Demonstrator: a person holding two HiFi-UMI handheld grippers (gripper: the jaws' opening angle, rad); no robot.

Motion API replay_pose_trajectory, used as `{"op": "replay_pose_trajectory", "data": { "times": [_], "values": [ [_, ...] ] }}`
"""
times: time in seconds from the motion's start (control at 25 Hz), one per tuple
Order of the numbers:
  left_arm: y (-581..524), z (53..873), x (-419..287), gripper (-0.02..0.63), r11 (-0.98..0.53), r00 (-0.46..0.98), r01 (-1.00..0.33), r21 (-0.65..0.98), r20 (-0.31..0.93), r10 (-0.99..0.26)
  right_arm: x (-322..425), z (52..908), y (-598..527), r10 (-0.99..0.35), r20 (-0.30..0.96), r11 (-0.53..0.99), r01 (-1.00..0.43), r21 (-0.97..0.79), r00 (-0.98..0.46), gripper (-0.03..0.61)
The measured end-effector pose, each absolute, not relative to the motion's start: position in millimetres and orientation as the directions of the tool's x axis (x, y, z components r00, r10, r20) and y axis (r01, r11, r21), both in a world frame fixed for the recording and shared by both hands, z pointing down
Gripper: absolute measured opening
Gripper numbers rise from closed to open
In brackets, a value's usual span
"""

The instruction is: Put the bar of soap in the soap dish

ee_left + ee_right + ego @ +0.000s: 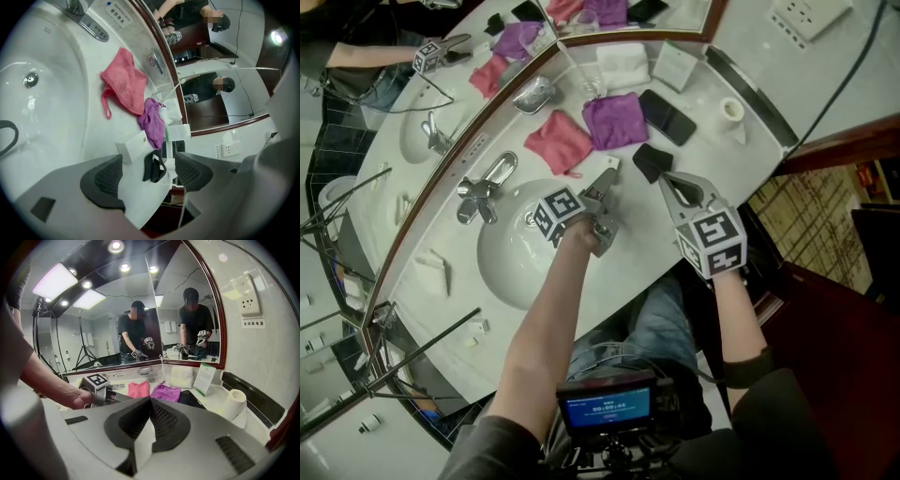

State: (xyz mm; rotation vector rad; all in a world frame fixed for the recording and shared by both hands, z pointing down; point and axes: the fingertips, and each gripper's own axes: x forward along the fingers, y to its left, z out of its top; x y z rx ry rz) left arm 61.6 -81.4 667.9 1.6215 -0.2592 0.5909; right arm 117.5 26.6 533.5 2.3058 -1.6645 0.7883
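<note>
Beside basin (511, 267), left gripper (146, 174) released, empty; right gripper (150, 408) clenched, empty.

The right claw (150, 401) fills the lower centre, jaws pressed together. Beyond it on the tabletop (214, 401) lie a pink cloth (138, 389) and a purple cloth (166, 392), with a paper roll (234, 404) at right.

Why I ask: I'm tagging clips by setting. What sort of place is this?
Probably a bathroom, perhaps a hotel's: a basin with a chrome tap, a wall mirror and a toilet roll.
</note>
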Motion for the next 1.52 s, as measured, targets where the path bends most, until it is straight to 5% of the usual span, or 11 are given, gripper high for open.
{"op": "replay_pose_trajectory", "data": {
  "times": [0.48,1.0,1.24,1.52],
  "values": [
    [-81,620,63,0.346,-0.202,0.887,-0.395,0.896,0.429,0.172,107,528,27,-0.815,0.531,-0.355,-0.924,-0.14,0.233,0.017],
    [-107,471,24,0.003,-0.505,0.967,-0.112,0.856,0.21,0.142,74,530,40,-0.77,0.592,-0.389,-0.91,-0.139,0.239,0.017],
    [-118,416,-14,0.003,-0.714,0.975,-0.014,0.7,0.167,0.145,54,525,44,-0.776,0.587,-0.43,-0.875,-0.223,0.231,0.017],
    [-107,400,-55,0.003,-0.986,0.928,0.078,0.145,0.352,0.125,36,520,48,-0.781,0.576,-0.443,-0.863,-0.242,0.24,0.017]
  ]
}}
